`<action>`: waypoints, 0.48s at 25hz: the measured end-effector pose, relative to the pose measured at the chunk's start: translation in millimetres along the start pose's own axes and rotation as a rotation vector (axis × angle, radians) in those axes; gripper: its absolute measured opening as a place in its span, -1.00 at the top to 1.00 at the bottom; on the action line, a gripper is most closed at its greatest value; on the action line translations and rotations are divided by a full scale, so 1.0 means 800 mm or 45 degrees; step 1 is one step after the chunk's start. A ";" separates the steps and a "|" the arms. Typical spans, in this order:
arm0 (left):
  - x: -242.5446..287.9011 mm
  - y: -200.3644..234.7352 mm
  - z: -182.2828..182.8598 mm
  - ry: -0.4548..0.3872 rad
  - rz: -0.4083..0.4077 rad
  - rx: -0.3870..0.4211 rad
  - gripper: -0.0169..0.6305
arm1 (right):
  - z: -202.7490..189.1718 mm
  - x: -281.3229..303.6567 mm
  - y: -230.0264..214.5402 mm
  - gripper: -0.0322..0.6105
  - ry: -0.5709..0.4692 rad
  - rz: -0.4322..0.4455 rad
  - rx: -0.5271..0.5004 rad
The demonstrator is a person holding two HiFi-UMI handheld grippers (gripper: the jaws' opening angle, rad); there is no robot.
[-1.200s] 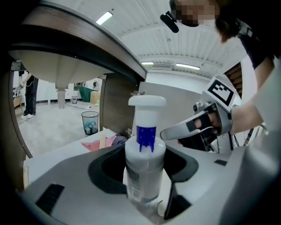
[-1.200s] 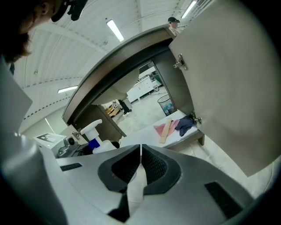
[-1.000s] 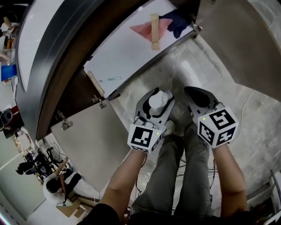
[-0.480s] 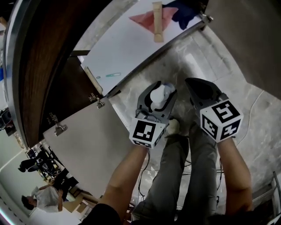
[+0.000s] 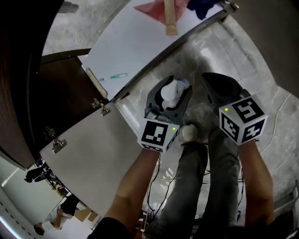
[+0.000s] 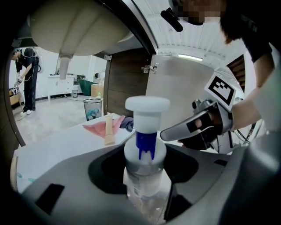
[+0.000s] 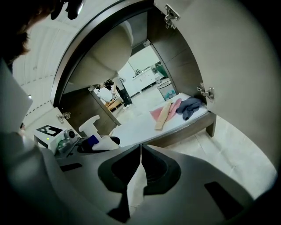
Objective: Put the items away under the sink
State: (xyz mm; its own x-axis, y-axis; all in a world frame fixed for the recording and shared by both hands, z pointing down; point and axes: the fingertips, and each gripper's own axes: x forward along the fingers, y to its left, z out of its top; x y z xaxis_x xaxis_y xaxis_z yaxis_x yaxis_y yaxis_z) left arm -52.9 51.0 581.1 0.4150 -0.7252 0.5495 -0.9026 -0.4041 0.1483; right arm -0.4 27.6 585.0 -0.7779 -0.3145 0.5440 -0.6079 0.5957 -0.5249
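Under the sink, a white shelf (image 5: 135, 49) carries a pink cloth (image 5: 150, 9), a blue cloth (image 5: 202, 7) and a wooden stick (image 5: 170, 18) at its right end. Off its front edge, the left gripper (image 5: 174, 87) clamps a spray bottle (image 6: 145, 132), and the right gripper (image 7: 140, 147) pinches a thin white wipe (image 7: 137, 184).

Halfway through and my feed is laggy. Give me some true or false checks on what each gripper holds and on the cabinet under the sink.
1. The left gripper holds a spray bottle. True.
2. The right gripper is empty. False: its jaws are shut on a thin white sheet.
3. The cabinet door is closed. False: it stands open.
4. A pink cloth and a dark blue cloth lie on the cabinet floor. True.
5. The spray bottle stands on the cabinet floor. False: it is in the left gripper, in front of the cabinet.
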 end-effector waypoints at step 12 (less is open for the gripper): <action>0.042 0.041 0.000 -0.044 -0.001 0.018 0.23 | 0.029 0.059 -0.023 0.79 -0.068 0.020 -0.011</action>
State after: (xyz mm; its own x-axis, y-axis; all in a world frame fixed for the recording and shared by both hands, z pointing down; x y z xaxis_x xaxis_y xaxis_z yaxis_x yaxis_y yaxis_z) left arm -68.9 13.7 604.6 0.4196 -0.7438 0.5203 -0.9007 -0.4123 0.1370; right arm -29.4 -15.2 605.3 -0.7948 -0.3440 0.4999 -0.5944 0.6072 -0.5272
